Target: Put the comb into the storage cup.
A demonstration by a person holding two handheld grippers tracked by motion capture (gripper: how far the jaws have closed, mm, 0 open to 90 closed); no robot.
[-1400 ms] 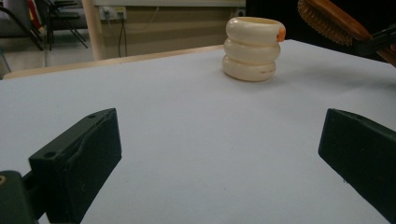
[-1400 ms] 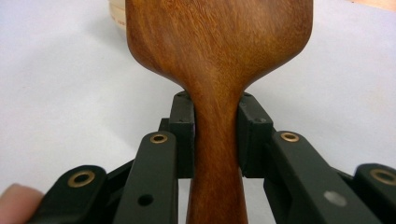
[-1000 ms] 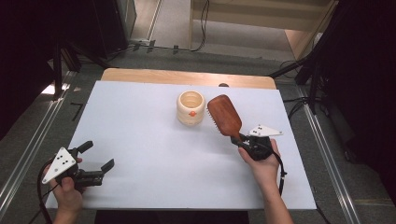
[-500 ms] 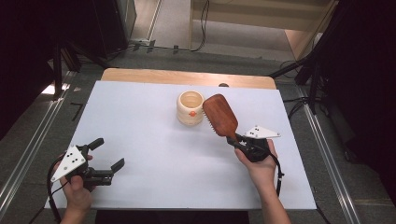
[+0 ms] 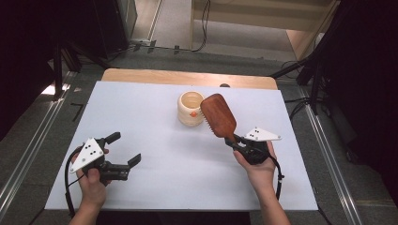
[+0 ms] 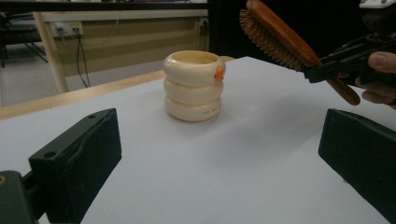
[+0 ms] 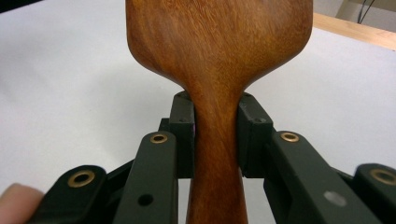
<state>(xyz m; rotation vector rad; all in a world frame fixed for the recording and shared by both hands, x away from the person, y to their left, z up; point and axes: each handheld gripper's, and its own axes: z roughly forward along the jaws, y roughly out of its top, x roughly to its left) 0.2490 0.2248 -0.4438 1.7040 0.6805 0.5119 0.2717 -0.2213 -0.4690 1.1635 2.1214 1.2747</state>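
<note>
Nearest, at lower left of the high view, the left gripper (image 5: 126, 152) has shifted inward from the table's left edge toward the middle since a second ago; its jaws stand wide apart and empty, now aimed at the cream cup (image 6: 194, 85). This suggests a supporting reach is beginning. At right of centre, the right gripper (image 5: 238, 142) has barely moved, jaws clamped on the neck of the wooden hairbrush (image 5: 218, 115). The brush is held above the white table (image 5: 155, 187), long axis running from lower right to upper left, head beside the cup, bristles down

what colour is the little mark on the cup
Orange, on the cream cup; the left gripper view shows it best.
</note>
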